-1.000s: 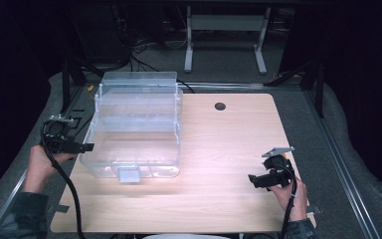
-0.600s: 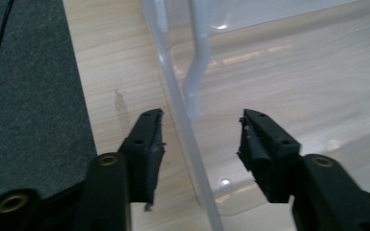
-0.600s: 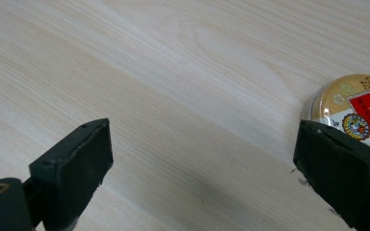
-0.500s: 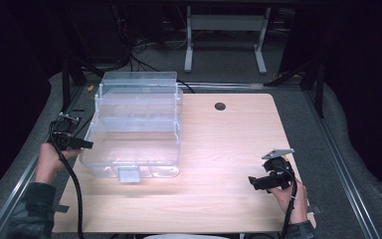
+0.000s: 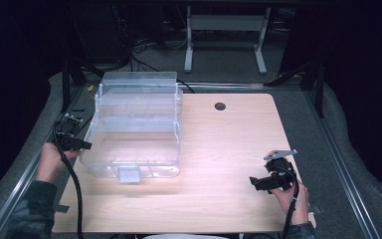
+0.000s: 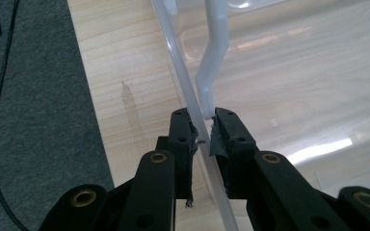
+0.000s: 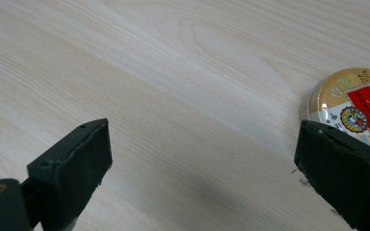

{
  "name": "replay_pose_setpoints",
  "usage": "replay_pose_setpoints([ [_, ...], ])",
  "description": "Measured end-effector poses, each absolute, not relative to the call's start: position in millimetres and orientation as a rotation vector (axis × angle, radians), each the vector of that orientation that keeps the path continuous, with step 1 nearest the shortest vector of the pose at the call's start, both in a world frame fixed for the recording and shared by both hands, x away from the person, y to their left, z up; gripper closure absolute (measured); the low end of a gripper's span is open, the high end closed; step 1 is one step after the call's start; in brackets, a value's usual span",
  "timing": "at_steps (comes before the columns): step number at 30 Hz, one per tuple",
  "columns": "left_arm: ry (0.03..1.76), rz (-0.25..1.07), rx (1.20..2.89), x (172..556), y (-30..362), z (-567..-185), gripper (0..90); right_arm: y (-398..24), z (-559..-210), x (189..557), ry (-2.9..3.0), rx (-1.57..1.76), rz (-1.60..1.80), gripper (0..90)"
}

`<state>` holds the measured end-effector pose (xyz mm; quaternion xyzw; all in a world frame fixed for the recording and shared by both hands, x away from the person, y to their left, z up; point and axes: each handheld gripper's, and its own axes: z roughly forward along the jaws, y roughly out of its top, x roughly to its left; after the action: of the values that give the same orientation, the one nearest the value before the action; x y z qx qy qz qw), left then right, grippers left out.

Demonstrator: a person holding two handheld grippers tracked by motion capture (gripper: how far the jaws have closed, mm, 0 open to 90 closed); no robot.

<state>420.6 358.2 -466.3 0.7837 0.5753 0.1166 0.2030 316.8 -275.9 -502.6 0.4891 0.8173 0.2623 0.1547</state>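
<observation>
A clear plastic bin with an upright hinged lid stands on the left half of the wooden table. My left gripper is at the bin's left side. In the left gripper view its jaws have just been closing and now pinch the bin's thin clear wall, beside a white plastic latch arm. My right gripper rests low over the table near its right front and stands open. A round gold tin with a red label lies just beyond its right-hand jaw.
A white latch tab juts from the bin's front wall. A dark cable hole sits in the table's far middle. Grey carpet runs along the table's left edge. Metal frame legs stand beyond the table.
My left gripper has sunk a little and come in against the bin's left wall, and its jaws have gone from open to shut on that wall. The right gripper has stayed put.
</observation>
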Motion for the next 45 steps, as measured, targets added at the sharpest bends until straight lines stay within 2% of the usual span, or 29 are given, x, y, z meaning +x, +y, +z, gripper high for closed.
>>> replay_pose_setpoints([
  [21, 1.557, 0.337, 2.224, 418.9, 345.9, -467.4, 76.8, -280.2, -501.0, 320.4, 2.333, 1.419, 0.742, 4.5],
  [45, 1.487, 0.275, 2.296, 425.3, 295.6, -471.7, 74.6, -285.7, -497.3, 326.2, 2.336, 1.438, 0.726, 5.0],
])
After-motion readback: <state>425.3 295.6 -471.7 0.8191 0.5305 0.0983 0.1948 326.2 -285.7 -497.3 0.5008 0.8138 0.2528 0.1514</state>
